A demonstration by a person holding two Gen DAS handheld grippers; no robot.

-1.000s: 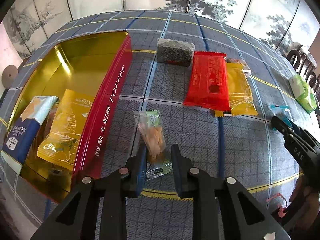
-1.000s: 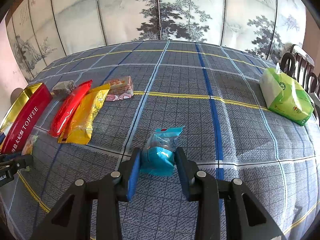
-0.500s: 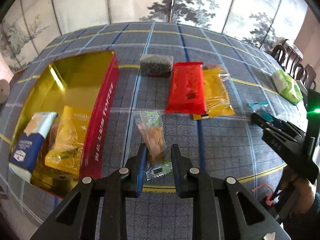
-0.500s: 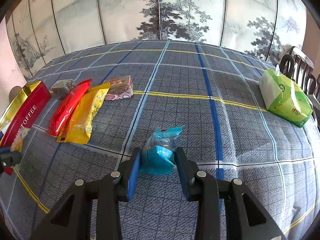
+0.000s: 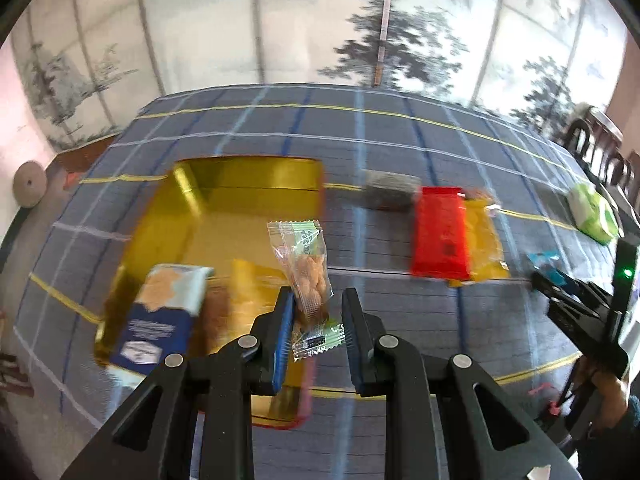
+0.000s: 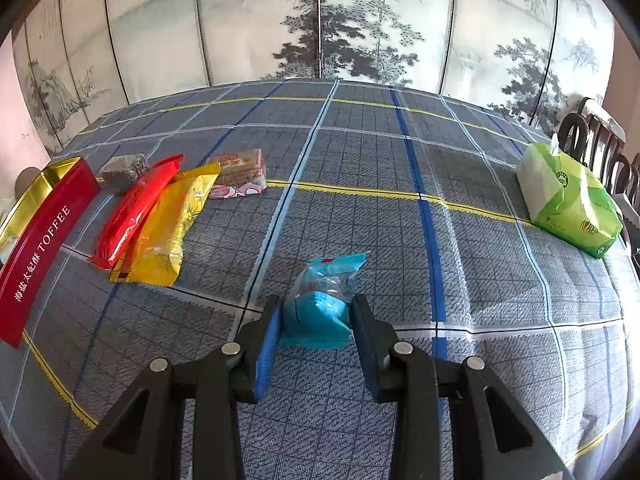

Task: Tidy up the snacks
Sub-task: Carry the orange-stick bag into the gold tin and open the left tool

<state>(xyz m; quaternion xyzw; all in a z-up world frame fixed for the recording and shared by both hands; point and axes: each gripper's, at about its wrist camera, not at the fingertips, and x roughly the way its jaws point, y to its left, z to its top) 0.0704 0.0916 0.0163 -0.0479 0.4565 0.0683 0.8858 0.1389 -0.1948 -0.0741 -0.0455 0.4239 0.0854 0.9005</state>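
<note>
Behind your checked blue tablecloth (image 6: 360, 208) stands a folding screen (image 6: 320, 20) painted with pines; your left gripper (image 5: 316, 316) is clamped on a clear packet of biscuits (image 5: 308, 276), pinching its lower end so the packet stands up between the fingers, raised above the cloth and over the near edge of the toffee tin (image 5: 248, 184); the gripper tilts steeply downward; your right gripper (image 6: 316, 316) is closed on a blue-wrapped snack (image 6: 320, 308), angled down at the cloth, and whether the snack rests on the cloth you cannot tell; in the left view that gripper shows at the right edge with a hand (image 5: 604, 392) behind it; the tin, gold inside and red outside, lies open and holds a blue-and-white packet (image 5: 160, 312) and a yellow packet (image 5: 248, 296), both blurred; beside the tin lie a grey block (image 6: 124, 168), a red packet (image 6: 136, 208), a yellow packet (image 6: 168, 232) touching it, and a pink-wrapped bar (image 6: 240, 172); a green tissue pack (image 6: 568, 200) sits far right.
</note>
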